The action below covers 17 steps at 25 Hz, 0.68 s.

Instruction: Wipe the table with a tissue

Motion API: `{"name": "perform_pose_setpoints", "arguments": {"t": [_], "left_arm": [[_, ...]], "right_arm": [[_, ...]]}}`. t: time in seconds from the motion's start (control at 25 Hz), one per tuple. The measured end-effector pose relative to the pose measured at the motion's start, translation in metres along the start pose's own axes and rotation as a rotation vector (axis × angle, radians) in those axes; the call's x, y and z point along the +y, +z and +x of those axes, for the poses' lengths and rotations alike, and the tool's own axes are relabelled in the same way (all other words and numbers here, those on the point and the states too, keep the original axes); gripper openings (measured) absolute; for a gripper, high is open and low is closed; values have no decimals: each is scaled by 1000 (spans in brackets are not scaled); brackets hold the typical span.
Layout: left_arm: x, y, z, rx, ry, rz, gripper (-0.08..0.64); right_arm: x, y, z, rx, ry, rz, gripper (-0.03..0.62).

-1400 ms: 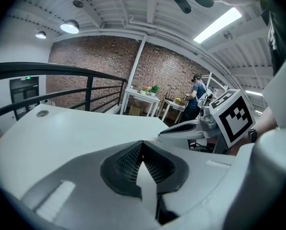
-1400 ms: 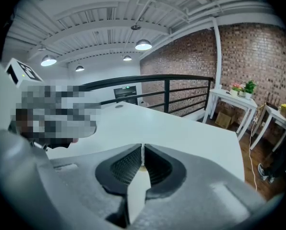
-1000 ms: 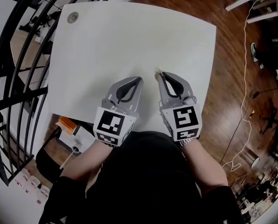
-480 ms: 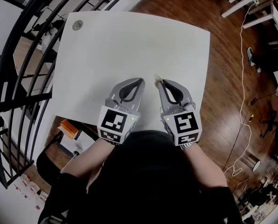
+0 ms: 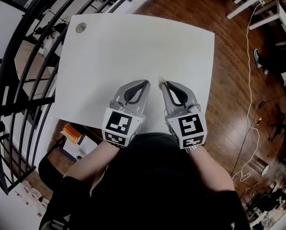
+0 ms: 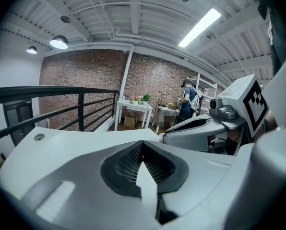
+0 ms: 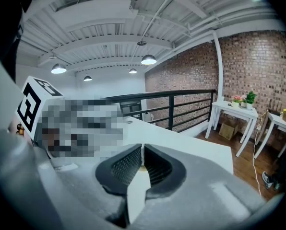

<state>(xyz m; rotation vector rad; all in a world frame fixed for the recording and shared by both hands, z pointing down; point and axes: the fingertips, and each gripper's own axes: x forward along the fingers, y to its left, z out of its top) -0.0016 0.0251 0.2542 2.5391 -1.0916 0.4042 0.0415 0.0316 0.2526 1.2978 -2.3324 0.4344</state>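
The white table (image 5: 133,47) fills the middle of the head view. Both grippers hover side by side over its near edge, pointing away from me. My left gripper (image 5: 144,83) is shut with nothing in it; its tips meet in the left gripper view (image 6: 142,147). My right gripper (image 5: 165,84) is shut on a small cream tissue (image 5: 160,82), a scrap of which pokes out at the tip. In the right gripper view the jaws (image 7: 142,166) close on a thin pale sliver. The right gripper (image 6: 196,133) also shows in the left gripper view.
A round grommet (image 5: 80,27) sits in the table's far left corner. A black railing (image 5: 18,80) runs along the left. Wooden floor (image 5: 234,80) with a white cable (image 5: 251,104) lies to the right. An orange box (image 5: 70,130) sits below the table's near left edge.
The head view shifted a little, so the table sits slightly differently in frame. Both grippers stay shut and hold almost the same place over the near edge.
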Motion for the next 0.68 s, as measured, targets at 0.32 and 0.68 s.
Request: {"name": "perform_pose_setpoints", "arguments": {"t": [0.32, 0.68], "left_arm": [[-4, 2, 1, -1, -4, 3, 14], [-1, 0, -3, 2, -2, -3, 14]], "right_arm": [[-1, 1, -2, 0, -1, -2, 9], [2, 3, 0, 2, 0, -12, 9]]}}
